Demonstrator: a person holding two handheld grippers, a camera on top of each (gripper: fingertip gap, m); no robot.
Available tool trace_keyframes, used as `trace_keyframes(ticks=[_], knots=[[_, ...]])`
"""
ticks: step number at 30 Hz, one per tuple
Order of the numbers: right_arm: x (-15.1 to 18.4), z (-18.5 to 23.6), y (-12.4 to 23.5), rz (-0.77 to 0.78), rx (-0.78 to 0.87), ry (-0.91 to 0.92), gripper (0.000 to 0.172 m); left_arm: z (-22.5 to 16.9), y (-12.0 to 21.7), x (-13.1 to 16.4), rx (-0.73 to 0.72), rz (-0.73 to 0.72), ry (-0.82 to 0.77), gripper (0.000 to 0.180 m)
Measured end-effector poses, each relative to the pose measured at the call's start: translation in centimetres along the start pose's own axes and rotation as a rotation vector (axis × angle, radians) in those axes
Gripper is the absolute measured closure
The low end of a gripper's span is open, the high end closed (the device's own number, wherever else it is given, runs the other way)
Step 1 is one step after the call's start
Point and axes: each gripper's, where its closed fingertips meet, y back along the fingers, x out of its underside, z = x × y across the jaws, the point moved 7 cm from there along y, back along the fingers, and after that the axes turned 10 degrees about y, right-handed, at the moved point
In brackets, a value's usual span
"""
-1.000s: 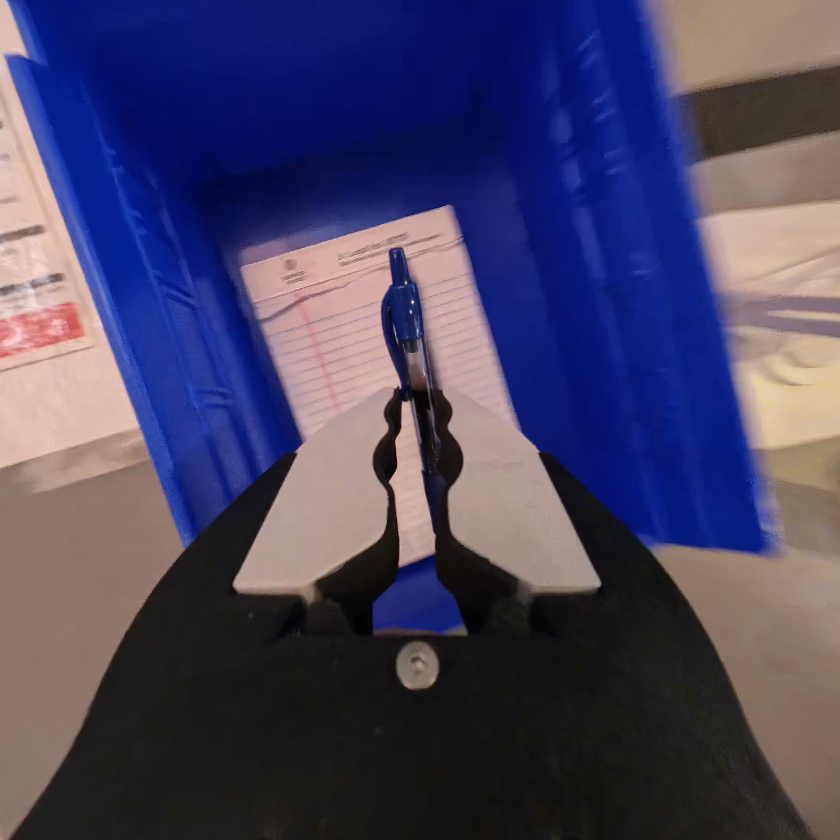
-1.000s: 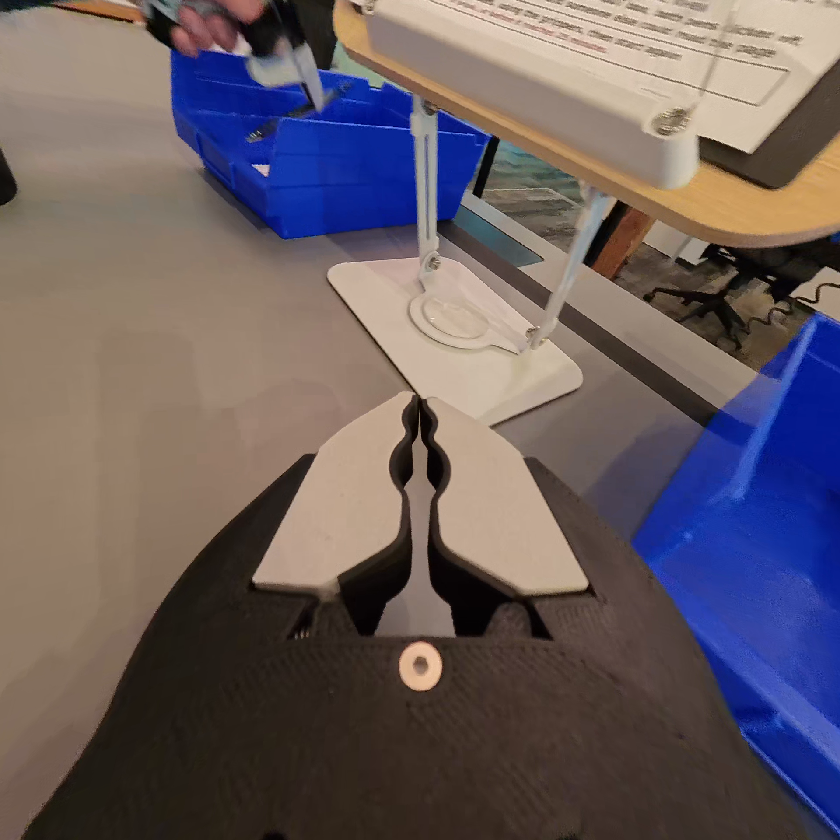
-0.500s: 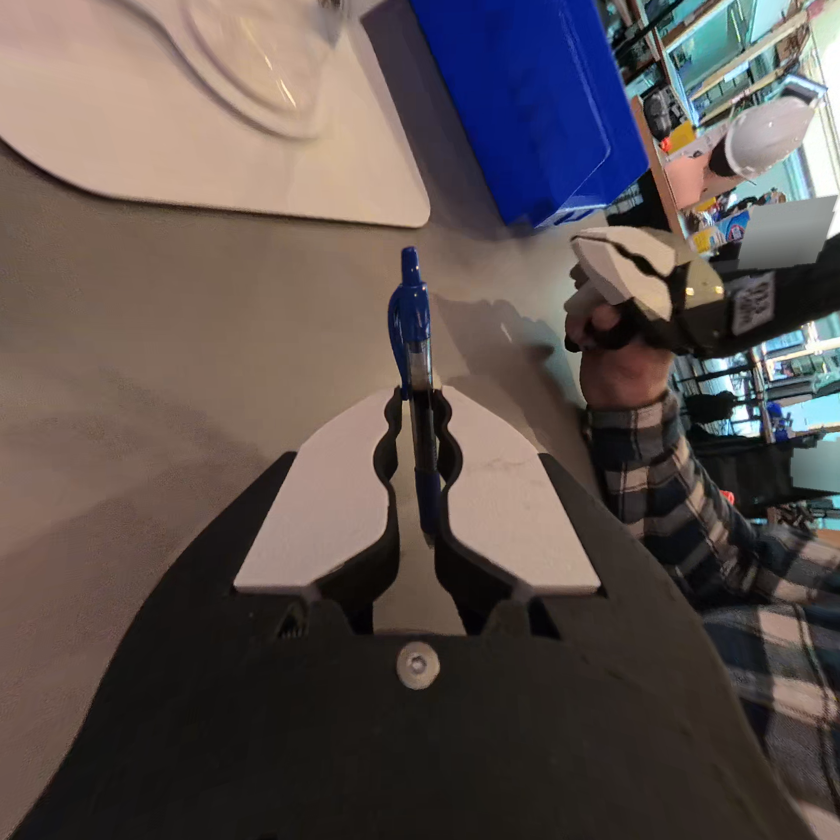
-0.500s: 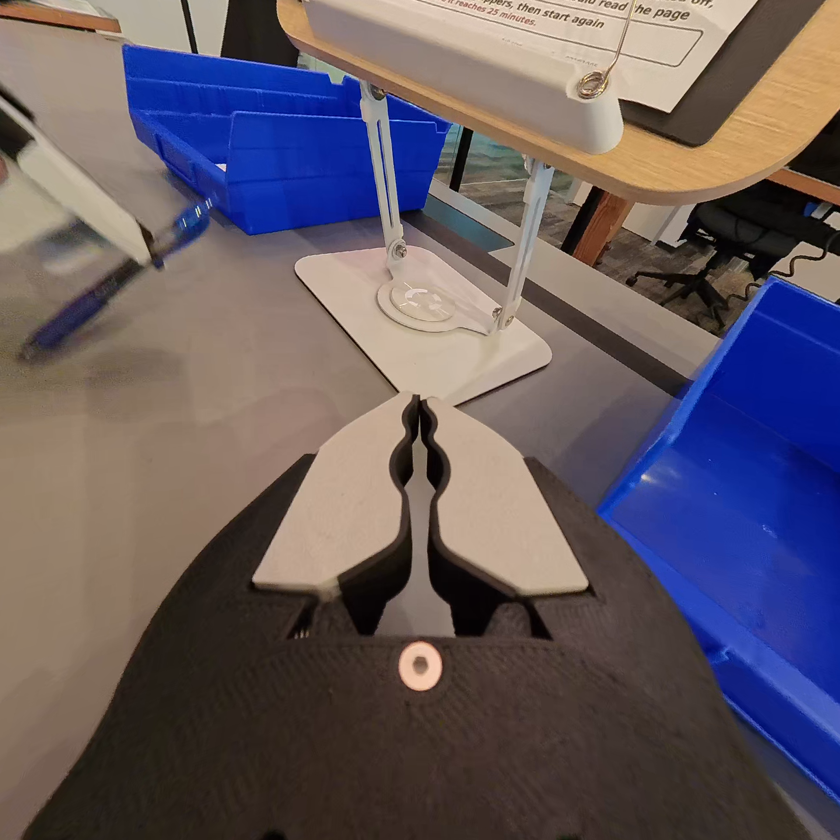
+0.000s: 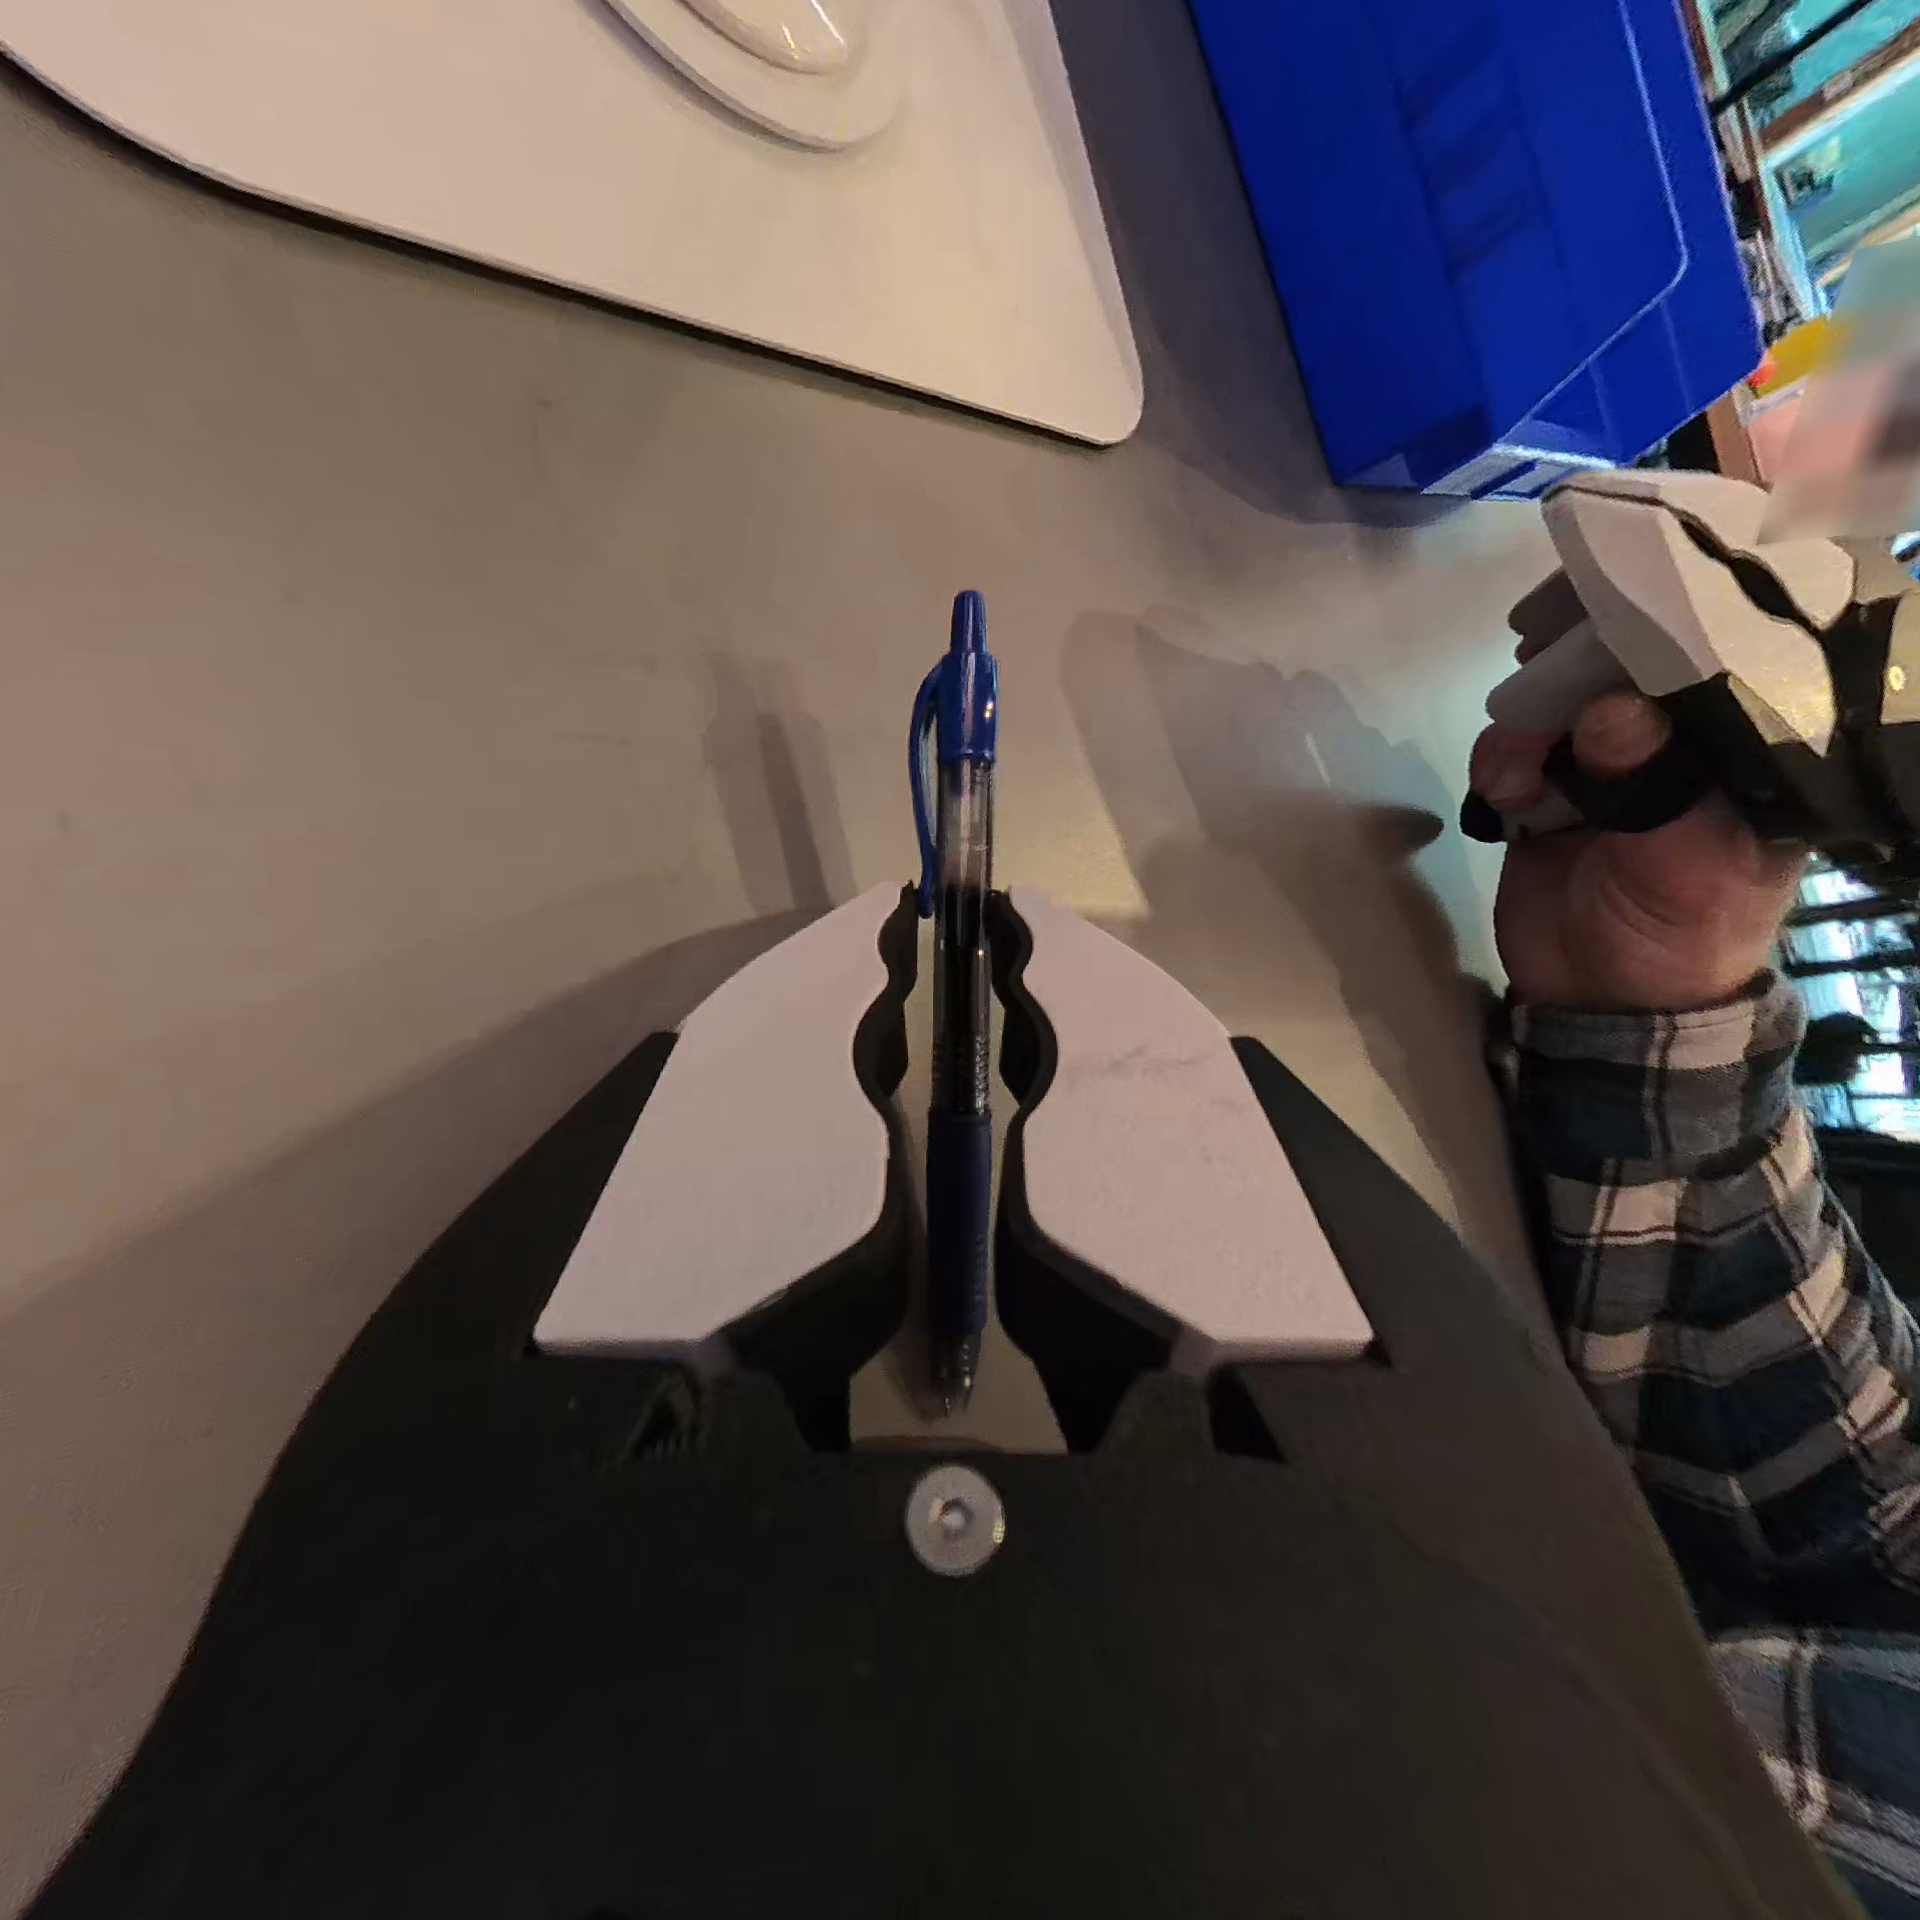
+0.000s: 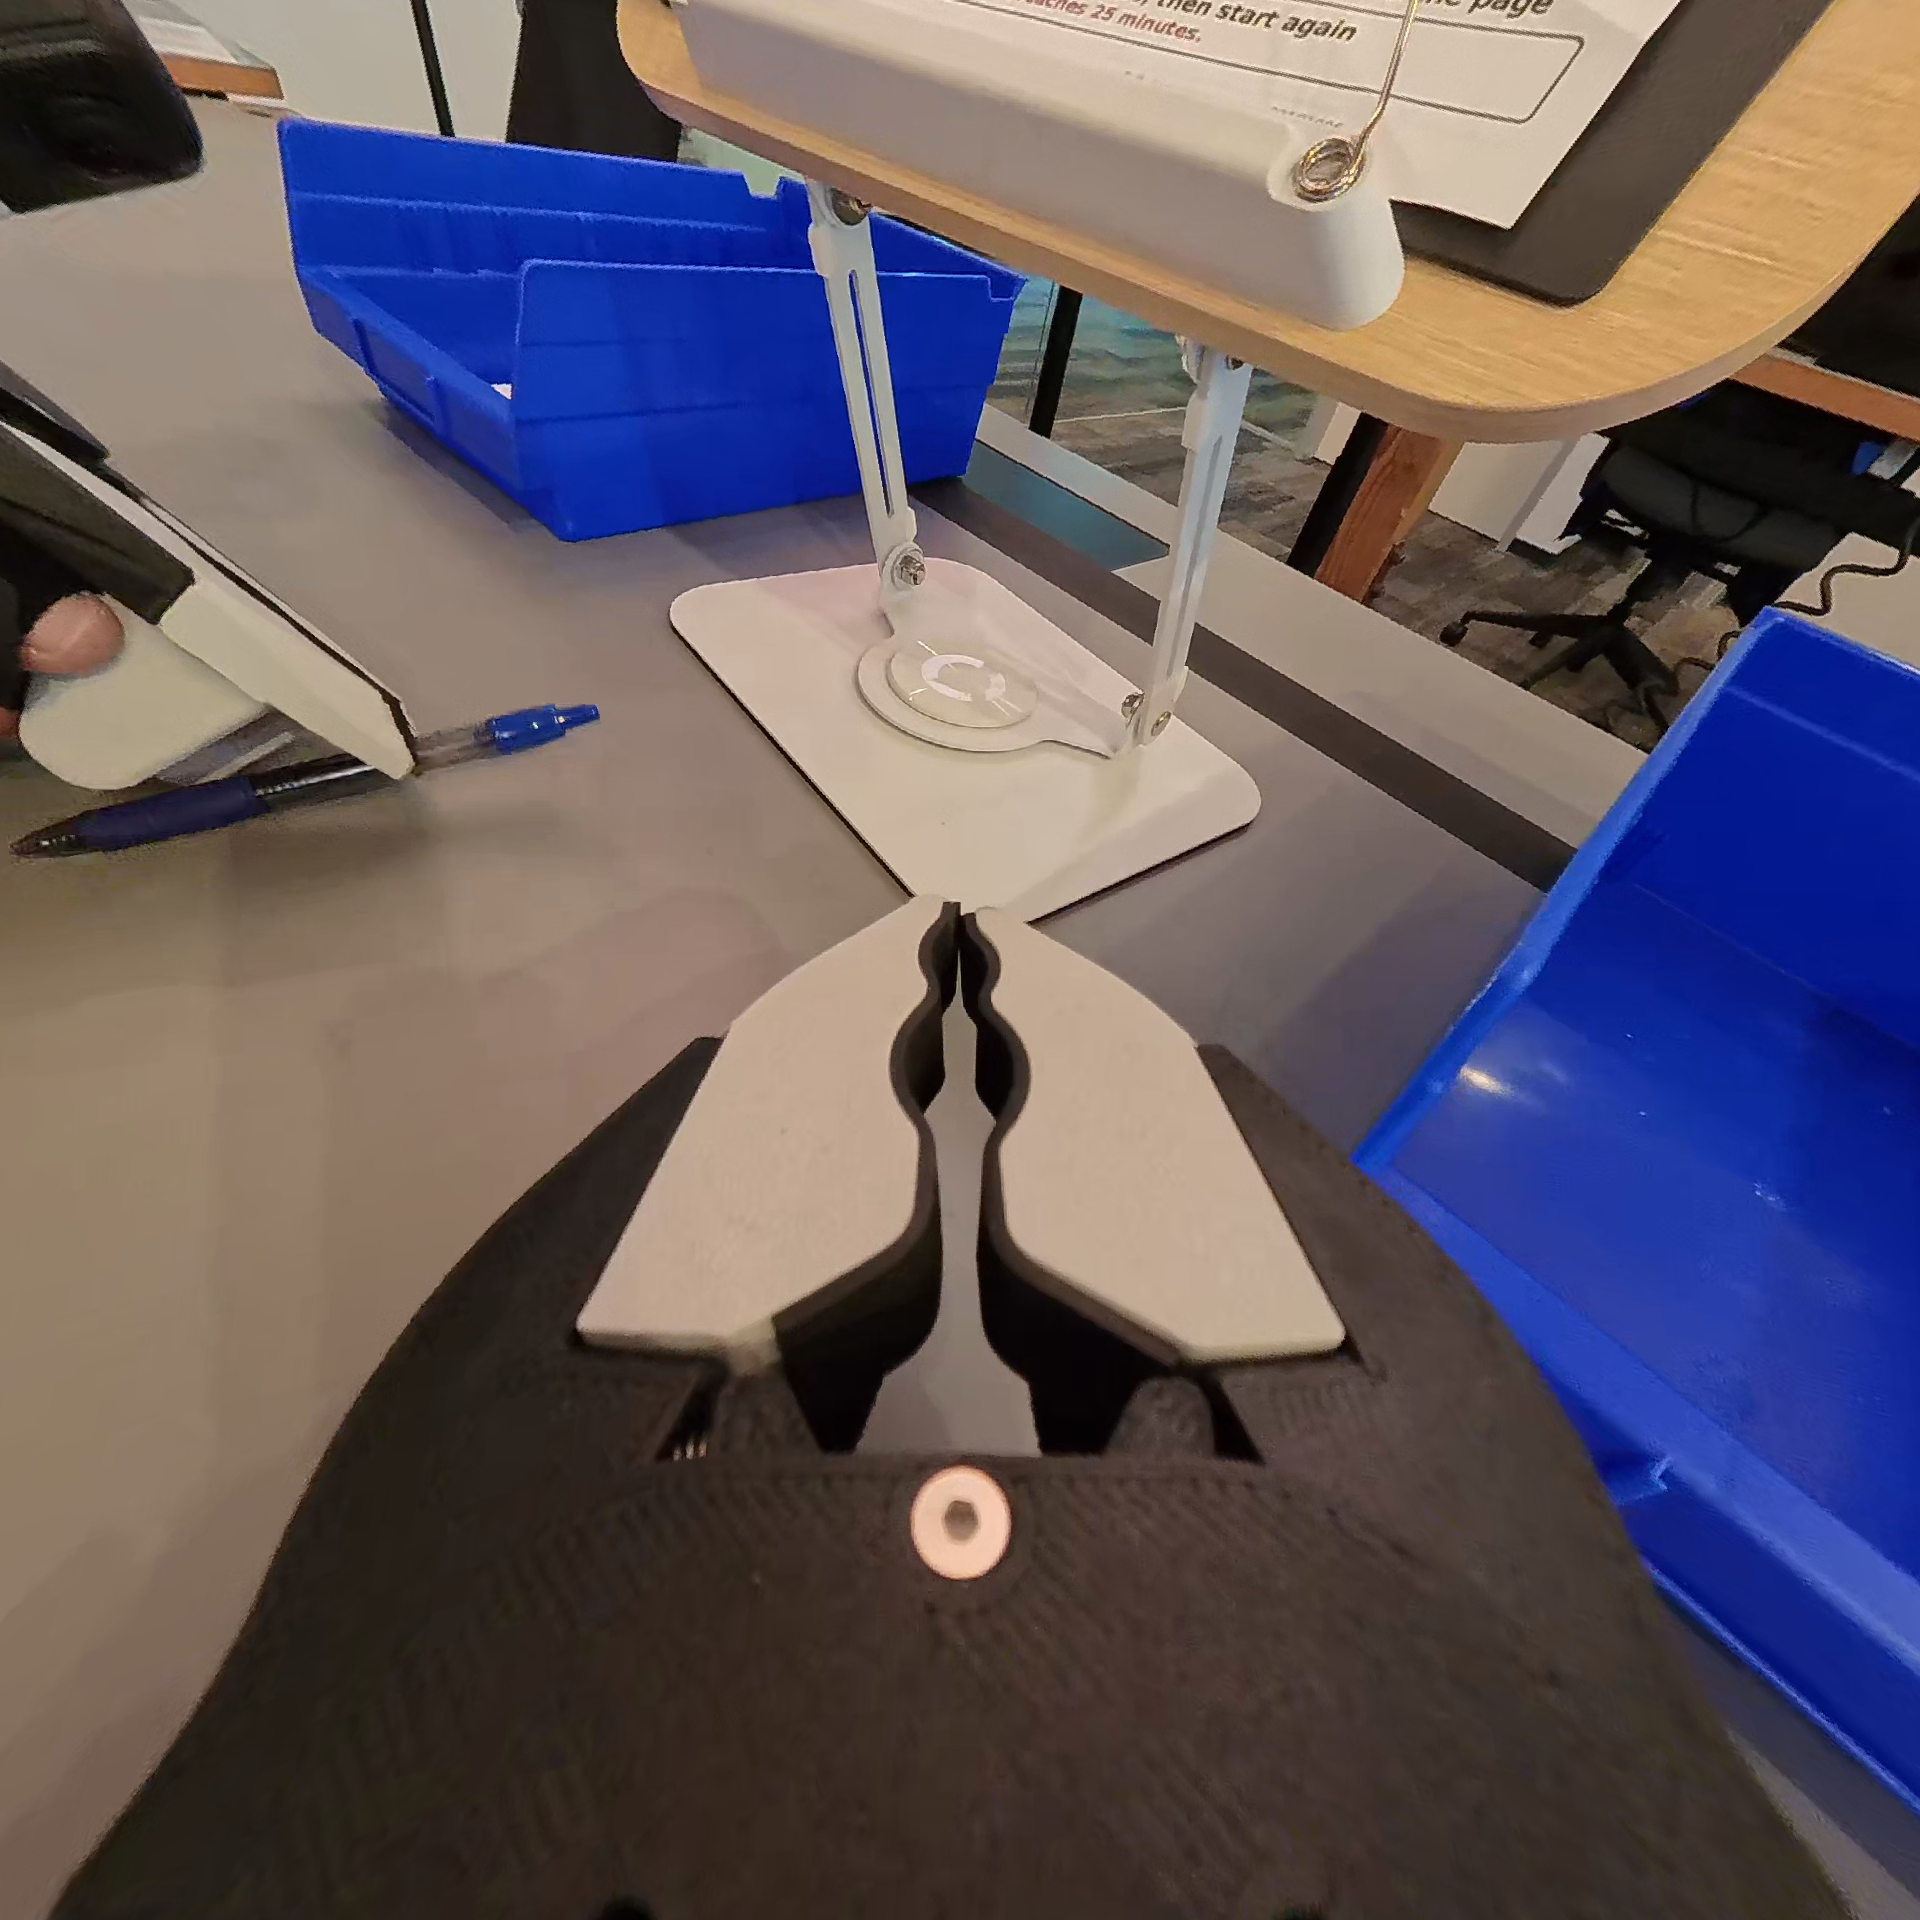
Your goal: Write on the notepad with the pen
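My left gripper is shut on a blue pen. The pads press on its clear barrel. Its blue clip end points forward and its writing tip points back toward the wrist. In the right wrist view the left gripper holds the pen nearly flat, low over the grey table. My right gripper is shut with nothing between its pads, and it also shows in the left wrist view. The notepad is not clearly in view.
A white stand base sits mid-table and carries a wooden board overhead. One blue bin stands at the far left, another close on the right. A hand and plaid sleeve hold the right gripper.
My left gripper carried the pen out of the blue bin, away from the notepad, and down to the table beside the stand base. The grasp on the pen held. The right gripper stayed shut.
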Motion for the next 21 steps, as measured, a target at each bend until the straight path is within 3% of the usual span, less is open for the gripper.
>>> trace_keyframes(ticks=[6,10,12,14,18,21], knots=[[0.0,0.1,-0.1,0.003,-0.003,0.005,0.172,0.5,1.1,0.4,-0.034,-0.080,0.044,0.166],[0.0,0.1,-0.1,0.004,-0.003,0.008,0.172,0.2,1.8,0.5,-0.029,-0.106,0.073,0.128],[0.0,0.1,0.0,0.004,-0.001,0.009,0.172,0.1,3.3,-0.5,-0.047,-0.149,0.024,0.124],[0.0,0.1,0.0,0.003,0.000,0.005,0.172,0.5,6.0,-3.2,-0.081,-0.224,-0.034,0.134],[0.1,0.2,-0.2,0.006,-0.009,0.005,0.172,2.5,11.6,-12.9,-0.344,-0.368,-0.253,0.137],[0.1,0.2,-0.3,0.009,-0.011,0.006,0.172,6.9,11.3,-19.5,-0.612,-0.241,-0.343,0.141]])
